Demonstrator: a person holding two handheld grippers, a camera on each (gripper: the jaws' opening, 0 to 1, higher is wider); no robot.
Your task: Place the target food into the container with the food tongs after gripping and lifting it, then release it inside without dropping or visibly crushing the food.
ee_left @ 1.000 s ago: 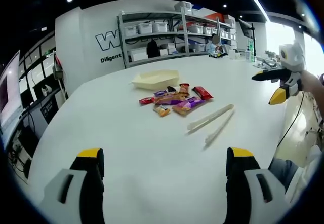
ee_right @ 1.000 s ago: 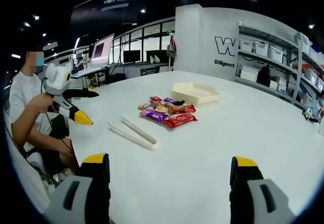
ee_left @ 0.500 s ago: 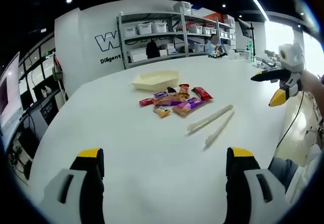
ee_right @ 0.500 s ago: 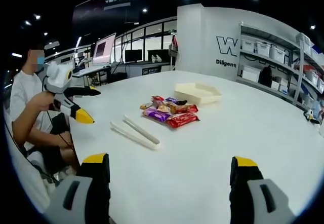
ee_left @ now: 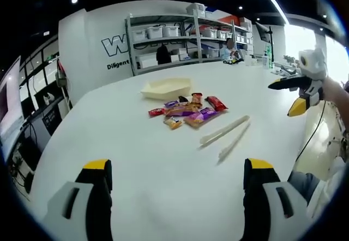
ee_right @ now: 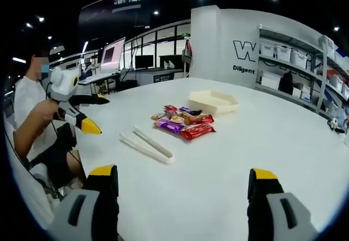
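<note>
Nearby, glossy crinkled snack packets (ee_left: 188, 110) flank slender pale tongs (ee_left: 226, 131).

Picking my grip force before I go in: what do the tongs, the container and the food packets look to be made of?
Tongs: pale cream, matte, likely plastic; two long flat arms.
Container: same cream colour, shallow, thin angular walls, probably moulded plastic, though pulp is possible.
Food packets: glossy coloured wrappers in red, purple and orange, apparently thin film that would crinkle.
All lie on a smooth white table.

Both views low over white table (ee_left: 163, 164), facing snack pile (ee_left: 188, 110) (ee_right: 181, 124) from opposite sides, well back.
</note>
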